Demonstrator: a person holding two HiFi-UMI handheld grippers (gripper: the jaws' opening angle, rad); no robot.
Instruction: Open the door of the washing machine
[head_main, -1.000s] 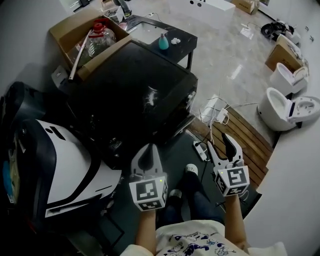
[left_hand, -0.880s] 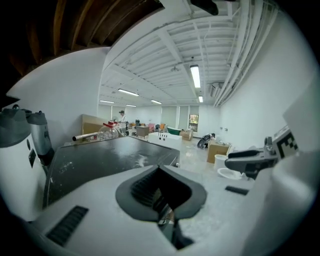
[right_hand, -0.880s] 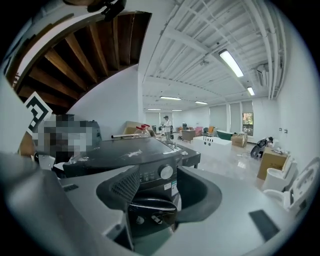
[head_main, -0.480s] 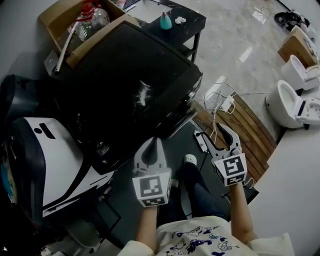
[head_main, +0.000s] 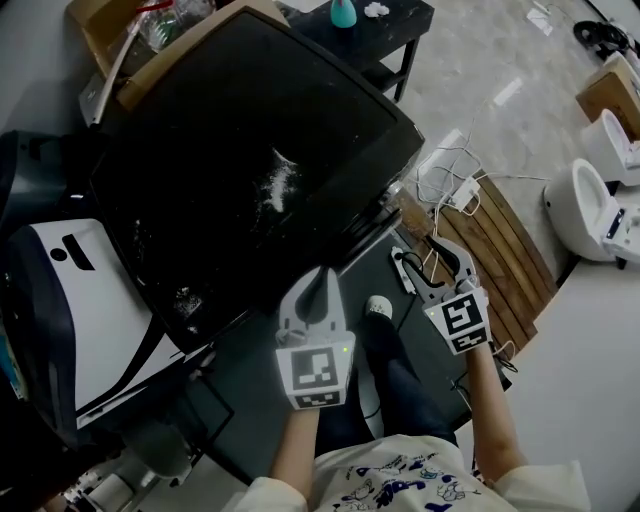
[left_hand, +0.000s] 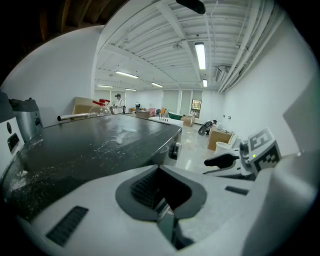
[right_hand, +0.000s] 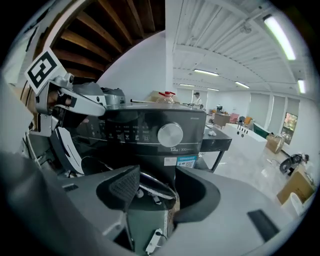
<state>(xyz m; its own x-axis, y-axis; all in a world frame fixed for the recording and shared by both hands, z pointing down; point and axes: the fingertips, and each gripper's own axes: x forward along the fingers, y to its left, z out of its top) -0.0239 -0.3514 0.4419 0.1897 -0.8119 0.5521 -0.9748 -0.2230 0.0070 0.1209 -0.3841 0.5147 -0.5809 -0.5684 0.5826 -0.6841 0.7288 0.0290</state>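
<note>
We've closed in on the washing machine (head_main: 240, 140); its door is still shut.
Our left tongs (head_main: 319, 280), pressed together, have come up beside its near edge; our right tongs (head_main: 432, 268), spread and empty, now face the door (right_hand: 156, 186) low on the front.

The right gripper (right_hand: 160, 191) is held with jaws apart, nothing gripped. Beyond it, the washing machine (right_hand: 145, 150) is faced, silver dial (right_hand: 170, 134) centred. The left gripper (right_hand: 75, 98) is seen at left.
</note>
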